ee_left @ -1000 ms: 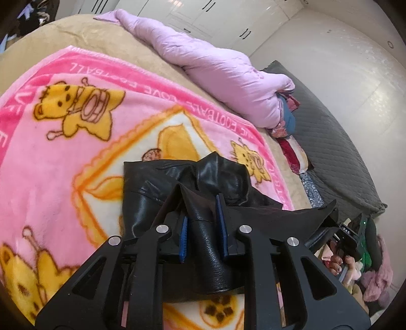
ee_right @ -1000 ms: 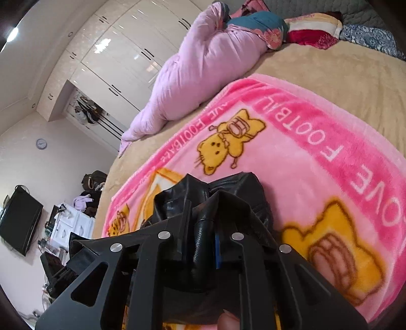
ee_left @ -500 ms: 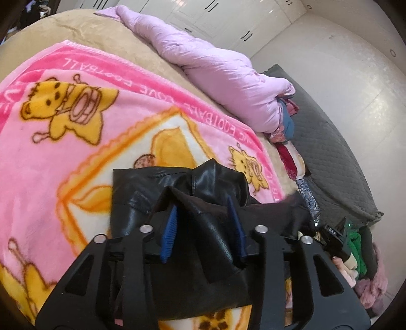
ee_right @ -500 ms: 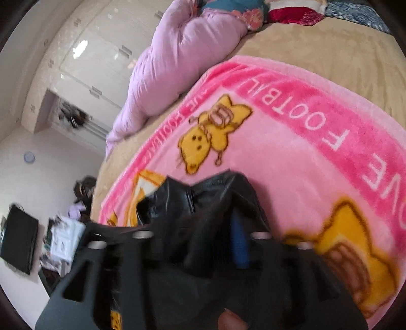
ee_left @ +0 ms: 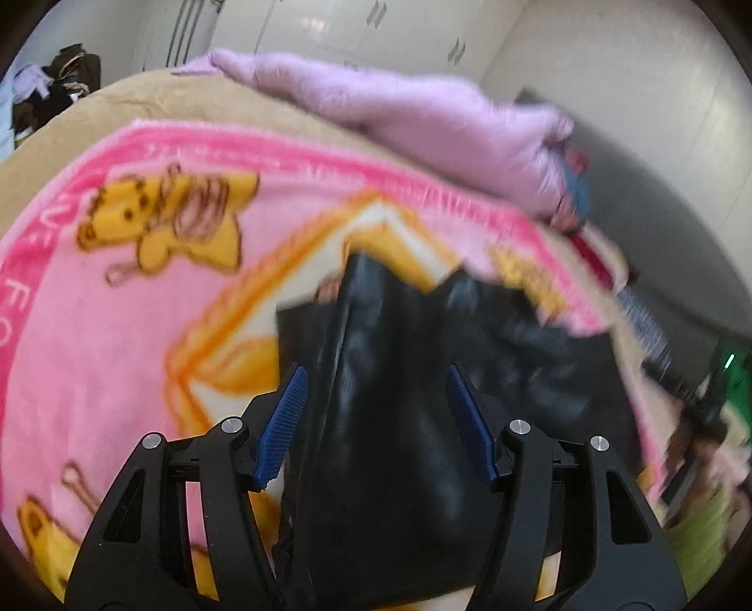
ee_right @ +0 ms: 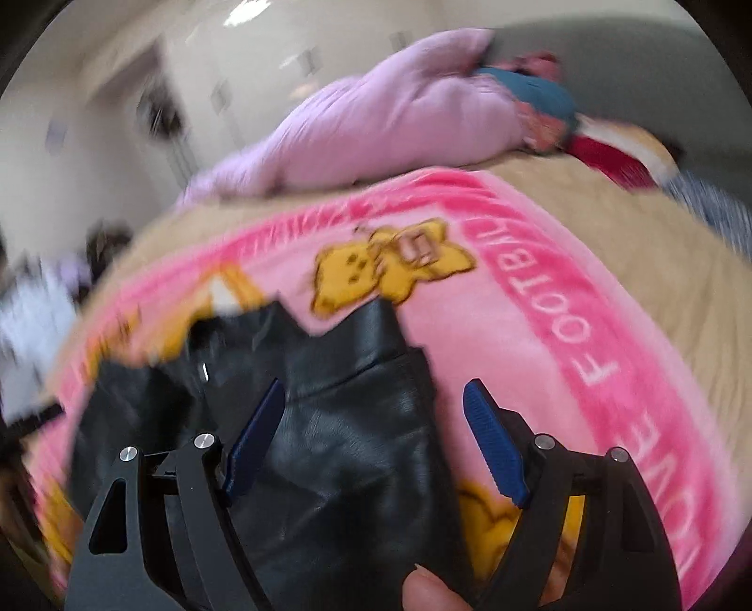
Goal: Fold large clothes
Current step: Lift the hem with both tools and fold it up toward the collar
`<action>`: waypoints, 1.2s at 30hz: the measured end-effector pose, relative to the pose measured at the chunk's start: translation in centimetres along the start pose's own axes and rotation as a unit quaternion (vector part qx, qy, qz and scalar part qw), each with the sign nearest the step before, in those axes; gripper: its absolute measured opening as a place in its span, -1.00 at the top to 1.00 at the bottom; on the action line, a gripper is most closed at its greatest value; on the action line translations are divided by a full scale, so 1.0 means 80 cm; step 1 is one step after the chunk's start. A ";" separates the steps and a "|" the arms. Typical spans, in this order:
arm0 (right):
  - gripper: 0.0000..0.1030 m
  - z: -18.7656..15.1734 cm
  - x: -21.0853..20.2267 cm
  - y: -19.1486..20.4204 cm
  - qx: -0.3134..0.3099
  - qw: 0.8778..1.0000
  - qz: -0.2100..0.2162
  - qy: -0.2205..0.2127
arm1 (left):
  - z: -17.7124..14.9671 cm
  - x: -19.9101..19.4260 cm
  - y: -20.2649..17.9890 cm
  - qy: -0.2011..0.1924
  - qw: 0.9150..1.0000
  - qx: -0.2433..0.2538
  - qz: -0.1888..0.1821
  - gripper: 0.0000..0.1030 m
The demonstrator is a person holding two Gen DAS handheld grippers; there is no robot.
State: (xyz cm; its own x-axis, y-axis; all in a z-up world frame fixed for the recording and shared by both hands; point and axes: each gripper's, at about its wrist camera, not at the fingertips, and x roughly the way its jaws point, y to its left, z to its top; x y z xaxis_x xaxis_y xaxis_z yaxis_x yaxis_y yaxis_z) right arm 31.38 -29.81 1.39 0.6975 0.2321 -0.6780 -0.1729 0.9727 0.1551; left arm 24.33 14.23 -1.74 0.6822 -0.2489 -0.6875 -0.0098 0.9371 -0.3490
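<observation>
A home bedroom: a bed [ee_left: 155,101] with a pink cartoon blanket [ee_left: 117,305], white wardrobes [ee_left: 329,28] behind.

Bedroom, daylit, views blurred.
Bed [ee_left: 141,101] with tan cover; pink cartoon blanket [ee_left: 117,301]; lilac quilt [ee_left: 423,117]; white wardrobe doors [ee_left: 329,28]; pale walls [ee_left: 634,94].

Left gripper [ee_left: 376,423] and right gripper [ee_right: 373,442] — jaws spread wide (blue pads apart), gripping nothing.

Black leather jacket [ee_left: 376,451], bunched on pink blanket [ee_left: 117,338]
</observation>
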 end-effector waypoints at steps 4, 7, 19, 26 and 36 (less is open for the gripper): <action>-0.01 -0.007 0.046 0.029 -0.062 0.996 -0.046 0.034 | -0.014 0.026 -0.002 0.007 0.999 0.030 0.036 0.44; 1.00 -0.007 0.060 0.029 -0.068 0.995 -0.060 0.035 | -0.014 0.032 -0.016 -0.007 0.995 0.078 0.058 0.87; -0.64 0.004 0.040 -0.015 0.007 1.000 -0.007 0.024 | 0.001 0.001 -0.001 -0.044 0.998 0.039 0.001 0.95; 0.85 0.002 0.035 0.000 0.003 0.999 -0.035 0.008 | -0.002 -0.010 0.002 -0.073 0.997 0.021 -0.005 0.95; 0.88 0.045 0.036 -0.027 0.100 0.994 -0.002 -0.046 | 0.024 -0.013 -0.005 -0.101 0.994 0.027 0.019 0.95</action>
State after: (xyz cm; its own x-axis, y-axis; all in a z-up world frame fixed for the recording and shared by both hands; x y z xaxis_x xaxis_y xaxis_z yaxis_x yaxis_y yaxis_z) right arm 36.24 -31.21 1.72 0.7599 0.2192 -0.6119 -0.0348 0.9538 0.2984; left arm 25.00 14.59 0.31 0.8144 -0.1636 -0.5567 -0.0032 0.9581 -0.2863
